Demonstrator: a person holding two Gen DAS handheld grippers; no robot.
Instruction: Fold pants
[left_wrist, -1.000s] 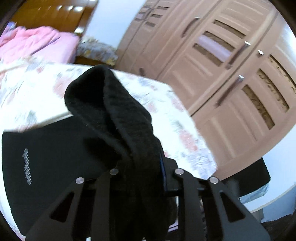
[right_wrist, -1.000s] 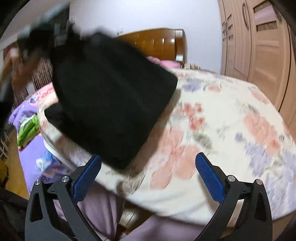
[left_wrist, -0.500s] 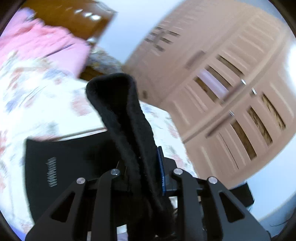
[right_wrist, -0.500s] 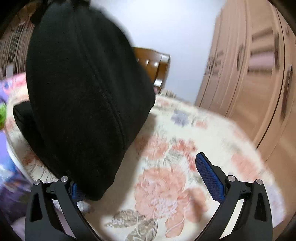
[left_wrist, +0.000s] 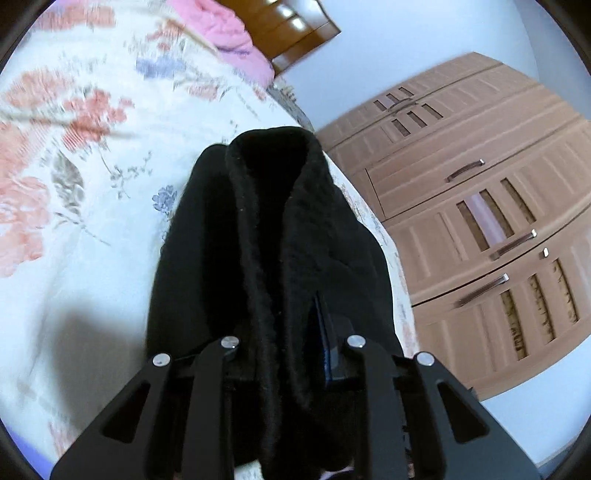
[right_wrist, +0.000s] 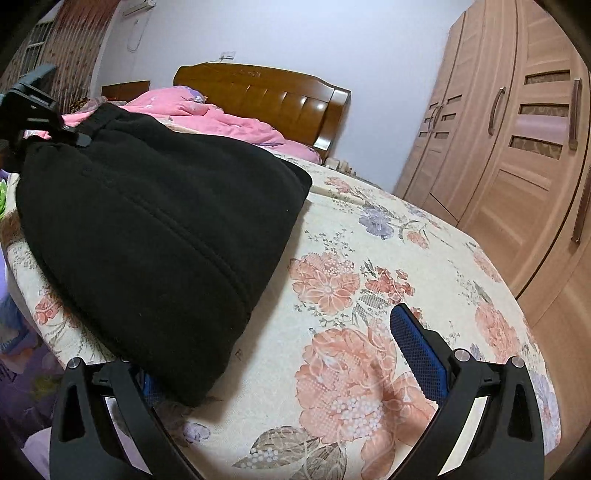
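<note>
Black fleece pants (left_wrist: 280, 236), thick and fuzzy, bunched and clamped between the closed fingers of the left tool (left_wrist: 291, 354), rising from the jaws in a tall fold that fills the middle of the left wrist view, with a sliver of blue pad (left_wrist: 325, 347) showing at the right finger. Seen from the right wrist, the same black fleece pants (right_wrist: 155, 229) draped as a broad mound over the near left corner of the floral cream bedspread (right_wrist: 369, 295), upper end lifted and gripped by the left tool (right_wrist: 40, 107) at the far left edge. Right tool (right_wrist: 295, 354) spread wide and holding nothing, blue textured pad (right_wrist: 417, 347) of its right finger bare above the bedspread, left finger partly covered by the hanging lower edge of the fabric; touching or merely overlapping, cannot tell. A raised seam running diagonally across the cloth. No brand, label or readable writing visible on the garment or tools. Behind: crumpled pink quilt (right_wrist: 207, 118) against a glossy brown wooden headboard (right_wrist: 266, 96), and a light brown wardrobe with slatted doors (right_wrist: 517, 155) along the right wall.
</note>
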